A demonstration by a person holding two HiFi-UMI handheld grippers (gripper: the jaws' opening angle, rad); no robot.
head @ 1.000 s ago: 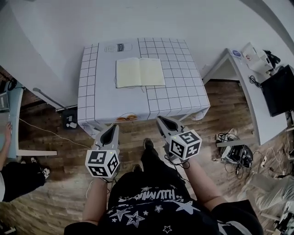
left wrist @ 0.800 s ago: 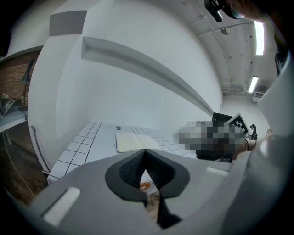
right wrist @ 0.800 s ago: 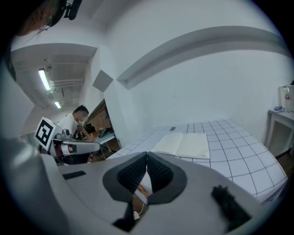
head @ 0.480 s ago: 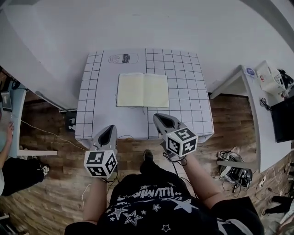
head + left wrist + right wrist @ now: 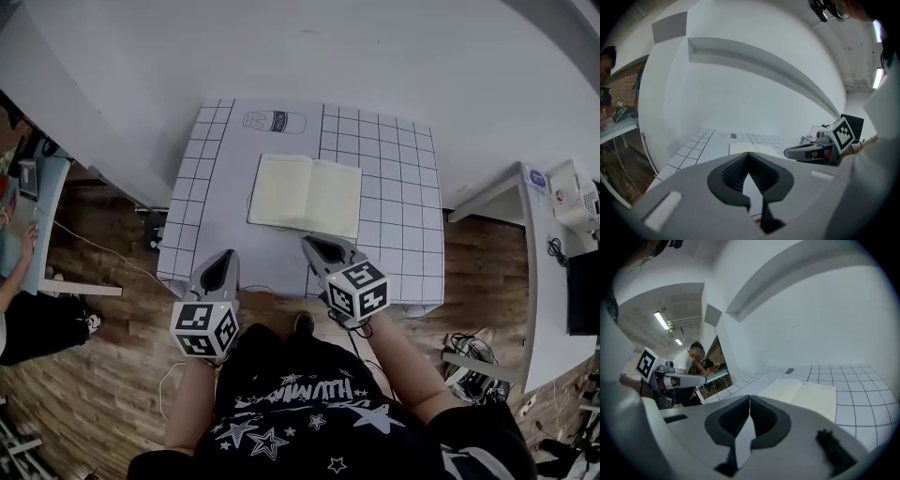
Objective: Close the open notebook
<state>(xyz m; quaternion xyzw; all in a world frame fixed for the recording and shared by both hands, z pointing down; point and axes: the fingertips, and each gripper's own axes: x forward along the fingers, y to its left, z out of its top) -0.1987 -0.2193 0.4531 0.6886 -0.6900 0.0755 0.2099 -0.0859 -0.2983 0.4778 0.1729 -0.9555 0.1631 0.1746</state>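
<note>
Facing the notebook [image 5: 305, 195], lying open and flat, pages up, around the middle of the white gridded tabletop [image 5: 208, 178]. Holding the left gripper [image 5: 225, 257] just off the tabletop's near edge, jaws pressed together with nothing between them. Holding the right gripper [image 5: 309, 243] over that near edge, tip close to the notebook's near side but apart from it, jaws likewise closed and empty. Pointing both slightly downward toward the notebook.

Gridded table [image 5: 394, 173], wood floor [image 5: 103, 375], side desk [image 5: 539, 272]
</note>
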